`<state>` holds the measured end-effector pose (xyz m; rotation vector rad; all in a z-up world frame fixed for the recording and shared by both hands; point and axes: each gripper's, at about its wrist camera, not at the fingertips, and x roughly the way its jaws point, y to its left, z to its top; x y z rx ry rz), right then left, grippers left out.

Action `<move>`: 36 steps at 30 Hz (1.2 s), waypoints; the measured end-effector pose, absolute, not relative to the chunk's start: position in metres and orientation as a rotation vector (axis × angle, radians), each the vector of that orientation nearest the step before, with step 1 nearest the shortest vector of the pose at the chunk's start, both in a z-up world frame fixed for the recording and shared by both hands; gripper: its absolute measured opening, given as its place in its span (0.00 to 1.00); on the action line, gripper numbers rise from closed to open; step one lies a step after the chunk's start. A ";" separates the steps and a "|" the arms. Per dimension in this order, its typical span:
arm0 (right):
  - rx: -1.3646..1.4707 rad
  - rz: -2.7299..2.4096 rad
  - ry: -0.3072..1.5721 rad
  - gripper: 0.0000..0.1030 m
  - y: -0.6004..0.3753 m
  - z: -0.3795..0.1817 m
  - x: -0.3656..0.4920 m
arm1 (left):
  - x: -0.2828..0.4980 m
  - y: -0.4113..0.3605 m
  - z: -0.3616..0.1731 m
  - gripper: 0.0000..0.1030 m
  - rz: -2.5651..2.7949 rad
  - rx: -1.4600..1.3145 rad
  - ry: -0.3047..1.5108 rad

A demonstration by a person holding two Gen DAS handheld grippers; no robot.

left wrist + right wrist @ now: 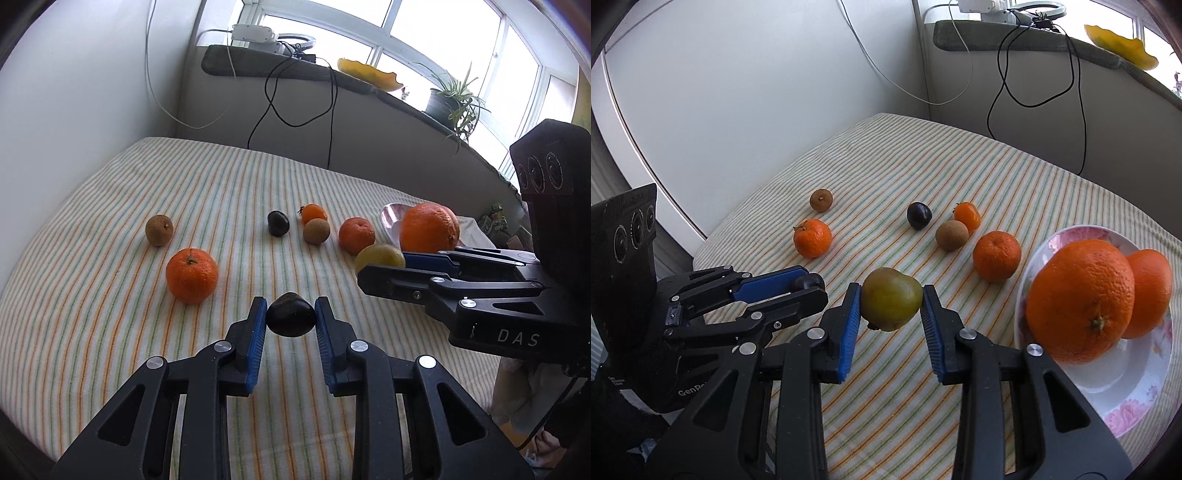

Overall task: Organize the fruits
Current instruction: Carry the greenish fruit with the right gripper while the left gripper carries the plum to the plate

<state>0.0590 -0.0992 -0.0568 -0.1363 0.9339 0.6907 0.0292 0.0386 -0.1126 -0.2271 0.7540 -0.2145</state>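
Observation:
My left gripper [290, 315] is shut on a dark plum [291, 314] just above the striped cloth; it also shows in the right wrist view [809, 282]. My right gripper [891, 304] is shut on a yellow-green fruit [891, 303], held above the cloth left of a flowered white plate [1141, 391] that holds a big orange [1080, 300] and a second orange [1152, 297]. Loose on the cloth lie a mandarin [996, 255], a kiwi [952, 235], a small mandarin [967, 215], another dark plum [919, 215], a mandarin [812, 237] and a brown fruit [820, 199].
The table with the striped cloth [221, 177] stands in a corner, with a white wall on the left and a grey ledge [280, 70] behind. Black and white cables [295, 110] hang from the ledge. A potted plant [454, 99] and a yellow dish [369, 74] sit on the sill.

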 end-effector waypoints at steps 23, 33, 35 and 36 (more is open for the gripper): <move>-0.082 0.537 0.903 0.33 -0.209 -0.030 0.047 | 0.040 -0.055 -0.086 0.24 -0.433 -0.145 0.716; -0.066 0.438 0.917 0.33 -0.253 -0.038 0.055 | 0.050 -0.106 -0.079 0.24 -0.526 -0.079 0.704; -0.063 0.421 0.920 0.33 -0.260 -0.040 0.058 | 0.053 -0.114 -0.080 0.24 -0.543 -0.069 0.708; -0.062 0.414 0.920 0.33 -0.264 -0.040 0.060 | 0.055 -0.118 -0.081 0.24 -0.546 -0.063 0.709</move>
